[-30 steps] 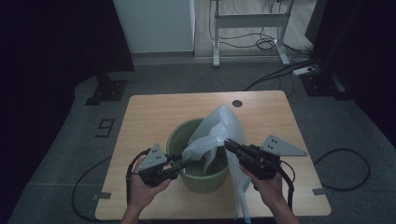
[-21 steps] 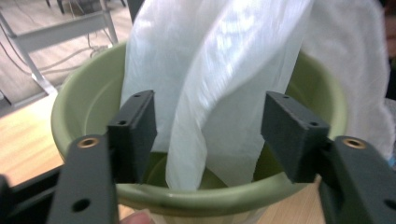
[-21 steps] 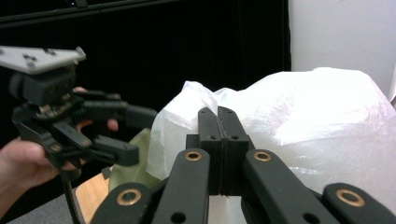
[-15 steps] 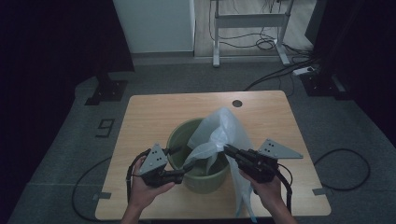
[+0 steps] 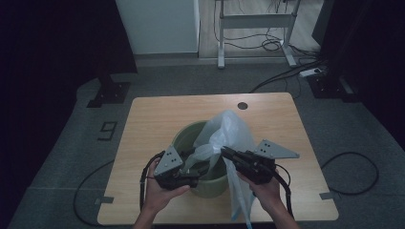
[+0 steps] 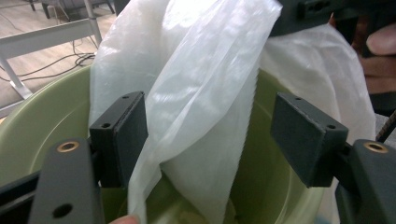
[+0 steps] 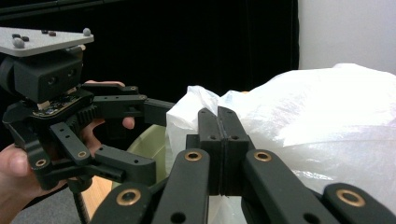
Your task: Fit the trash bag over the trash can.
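wooden table (image 5: 157, 119) bore a green bucket (image 5: 184, 136) at six o'clock. right gripper (image 5: 227, 153) pinched the plastic bag (image 5: 231, 129), keeping it up. left gripper (image 6: 210, 135), jaws just widened, straddled bag film unclamped, likely to regrip. right gripper's jaws looked clenched.

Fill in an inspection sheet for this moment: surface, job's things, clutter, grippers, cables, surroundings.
Surface: wooden table, round hole near the far edge.
Job's things: green bin at the near middle; white bag draped over its rim, one end hanging off the near table edge.
Clutter: nothing seen.
Grippers: left gripper open, its jaws have just been opening, bag film between the fingers; right gripper shut on the bag.
Cables: one trails from each gripper; more lie on the floor.
Surroundings: grey floor, white panel, metal frame behind, dark curtains at the sides.
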Demonstrator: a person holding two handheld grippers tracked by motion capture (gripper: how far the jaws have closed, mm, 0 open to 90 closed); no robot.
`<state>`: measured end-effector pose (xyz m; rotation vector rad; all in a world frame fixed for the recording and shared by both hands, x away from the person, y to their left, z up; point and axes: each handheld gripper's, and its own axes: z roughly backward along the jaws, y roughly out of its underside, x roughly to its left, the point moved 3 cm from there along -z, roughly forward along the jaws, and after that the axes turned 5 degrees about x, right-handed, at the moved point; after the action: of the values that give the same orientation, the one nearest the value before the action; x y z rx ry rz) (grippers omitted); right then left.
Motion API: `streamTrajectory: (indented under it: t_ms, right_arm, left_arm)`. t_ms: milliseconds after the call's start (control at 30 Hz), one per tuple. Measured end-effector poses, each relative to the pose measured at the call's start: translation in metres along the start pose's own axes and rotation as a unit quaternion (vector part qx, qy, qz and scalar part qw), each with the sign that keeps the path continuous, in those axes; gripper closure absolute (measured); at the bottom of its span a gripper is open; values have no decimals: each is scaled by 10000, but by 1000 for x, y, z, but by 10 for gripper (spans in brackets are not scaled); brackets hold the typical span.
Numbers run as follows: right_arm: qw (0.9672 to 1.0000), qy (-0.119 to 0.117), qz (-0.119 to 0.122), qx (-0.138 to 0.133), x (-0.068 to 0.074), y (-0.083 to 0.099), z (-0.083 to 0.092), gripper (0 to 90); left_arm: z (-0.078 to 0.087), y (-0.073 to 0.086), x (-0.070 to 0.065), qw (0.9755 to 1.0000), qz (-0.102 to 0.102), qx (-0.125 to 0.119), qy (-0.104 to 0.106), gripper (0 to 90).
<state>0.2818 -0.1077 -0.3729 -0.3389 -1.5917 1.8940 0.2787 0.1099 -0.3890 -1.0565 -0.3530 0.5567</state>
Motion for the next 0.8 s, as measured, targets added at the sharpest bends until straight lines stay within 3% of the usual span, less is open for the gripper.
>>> streamTrajectory:
  t_ms: [133, 200, 233, 400, 500, 533, 633, 667, 700, 767, 800]
  right_arm:
    - [10000, -33, -17, 31, 2, 1, -3, 890]
    - [10000, -44, -12, 47, 2, 2, -4, 889]
    - [10000, -44, -12, 47, 2, 2, -4, 889]
    - [9999, -115, -37, 59, 5, 5, -5, 884]
    - [9999, -122, -39, 67, 5, 6, -5, 879]
    - [9999, -126, -18, 63, 6, 7, -5, 847]
    - [9999, -104, 10, 55, 8, 8, -5, 809]
    - [9999, -96, 34, 44, 10, 8, -5, 759]
    - [9999, 31, 102, -12, 14, 9, -2, 623]
    - [9998, 112, 134, -54, 17, 10, 1, 589]
    - [9995, 240, 176, -123, 22, 14, 7, 507]
  left_arm:
    - [-5, -3, -1, 9999, 47, -3, -109, 406]
    - [-5, -3, -1, 9999, 62, -21, -86, 509]
    - [-6, -3, -1, 10000, 65, -27, -64, 509]
    - [-9, -2, -2, 9999, 115, -24, -32, 703]
    - [-11, -1, -2, 9998, 182, -24, -73, 748]
    - [-11, -1, -2, 9998, 199, -24, -82, 800]
    - [-12, -1, -3, 9997, 221, 6, -89, 844]
    - [-12, -1, -3, 9997, 231, 18, -118, 865]
    - [-12, -2, -3, 9995, 267, 14, -154, 887]
    - [-12, -2, -2, 9994, 301, 8, -154, 894]
    - [-12, -2, -2, 9993, 331, 17, -186, 895]
